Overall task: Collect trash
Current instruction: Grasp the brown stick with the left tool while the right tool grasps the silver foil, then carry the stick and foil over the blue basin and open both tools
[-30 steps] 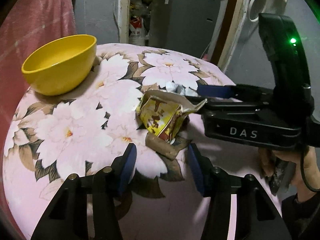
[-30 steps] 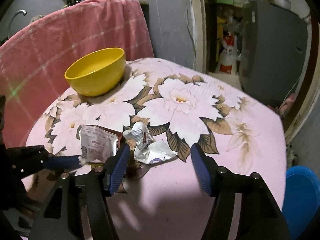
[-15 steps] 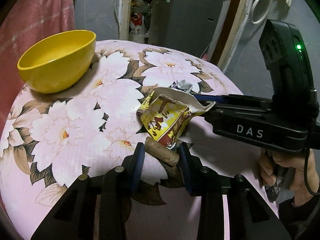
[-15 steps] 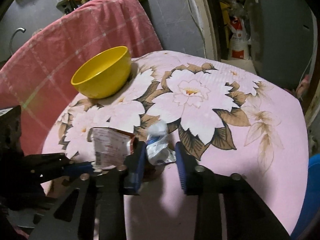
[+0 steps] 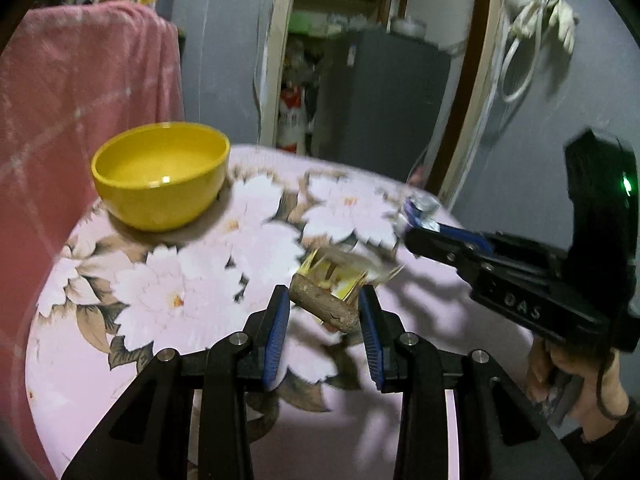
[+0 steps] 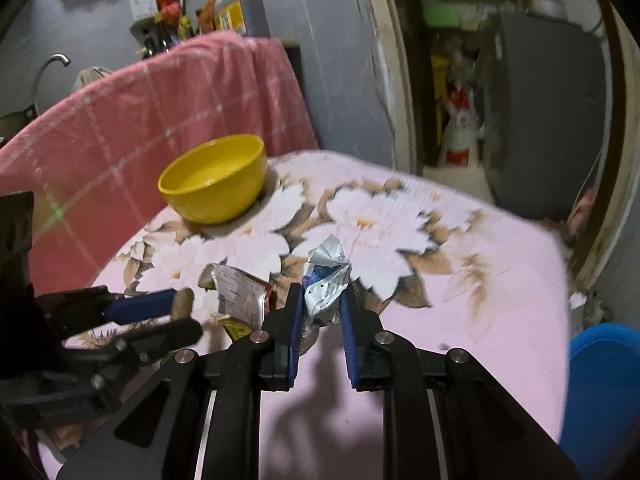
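Stick [image 5: 323,307] clamped between left tool [image 5: 324,312] pads.

Left gripper [image 5: 324,312] pitched downward, pads pressed on something. Right gripper [image 6: 322,300] likewise pitched down and clamped, at 3 o'clock of the left.

dim indoor light | motion blur — perhaps | fisheye-warped edges — dark corners

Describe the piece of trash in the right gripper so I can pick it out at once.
Start at the pink flowered tablecloth, in front of the yellow bowl. The right gripper is shut on a crumpled silvery wrapper. Unlike the flatter red-edged packet to its left, it is balled up and shiny.
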A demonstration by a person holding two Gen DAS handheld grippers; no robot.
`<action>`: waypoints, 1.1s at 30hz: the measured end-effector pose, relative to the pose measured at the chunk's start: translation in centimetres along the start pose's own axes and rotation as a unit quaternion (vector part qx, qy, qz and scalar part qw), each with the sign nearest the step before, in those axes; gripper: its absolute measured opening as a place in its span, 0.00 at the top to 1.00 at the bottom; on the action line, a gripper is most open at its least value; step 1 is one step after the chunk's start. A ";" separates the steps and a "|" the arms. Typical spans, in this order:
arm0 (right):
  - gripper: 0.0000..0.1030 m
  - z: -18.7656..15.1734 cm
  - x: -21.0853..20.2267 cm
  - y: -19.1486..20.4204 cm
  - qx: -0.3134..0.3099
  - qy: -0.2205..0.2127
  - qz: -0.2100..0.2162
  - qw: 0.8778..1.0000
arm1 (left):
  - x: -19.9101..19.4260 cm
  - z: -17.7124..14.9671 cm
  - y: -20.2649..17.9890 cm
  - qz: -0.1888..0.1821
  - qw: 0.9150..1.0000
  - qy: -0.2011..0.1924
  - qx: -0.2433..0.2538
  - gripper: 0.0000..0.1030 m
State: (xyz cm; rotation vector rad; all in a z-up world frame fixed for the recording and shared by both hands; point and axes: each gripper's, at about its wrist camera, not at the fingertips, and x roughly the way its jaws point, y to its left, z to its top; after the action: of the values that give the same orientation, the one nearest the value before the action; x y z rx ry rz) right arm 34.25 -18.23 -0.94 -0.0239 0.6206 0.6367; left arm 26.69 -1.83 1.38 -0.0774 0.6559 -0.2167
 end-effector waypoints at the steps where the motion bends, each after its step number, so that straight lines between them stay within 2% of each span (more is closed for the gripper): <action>1: 0.85 0.0 -1.0 0.0 -0.003 -0.017 -0.006 1.000 | -0.4 0.1 -0.3 -0.002 1.000 -0.011 -0.002 0.70; 5: 0.84 0.3 -5.2 -0.2 -0.011 -0.087 -0.025 0.996 | -1.9 1.0 -2.1 -0.012 0.998 -0.063 -0.003 0.70; 9: 0.85 0.6 -9.5 -0.7 -0.015 -0.158 -0.050 0.986 | -2.7 2.8 -4.2 -0.020 0.994 -0.111 0.002 0.70; 16: 0.84 0.1 -14.9 -2.0 -0.017 -0.241 -0.106 0.965 | -3.5 5.2 -8.9 -0.049 0.984 -0.172 0.020 0.70; 23: 0.84 -1.1 -18.3 -4.3 -0.011 -0.278 -0.168 0.946 | -3.3 6.0 -13.5 -0.076 0.974 -0.205 0.057 0.70; 30: 0.84 -2.4 -20.8 -7.5 0.019 -0.285 -0.209 0.935 | -1.1 6.6 -17.2 -0.104 0.973 -0.194 0.073 0.70; 33: 0.84 -2.7 -21.2 -9.0 0.042 -0.271 -0.226 0.935 | 0.0 6.5 -18.6 -0.111 0.974 -0.181 0.079 0.70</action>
State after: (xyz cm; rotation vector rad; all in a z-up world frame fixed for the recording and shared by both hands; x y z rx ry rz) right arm 24.50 -37.72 6.97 0.0862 0.0930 0.1484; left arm 27.40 -19.91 9.11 -0.0356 0.2644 -0.4581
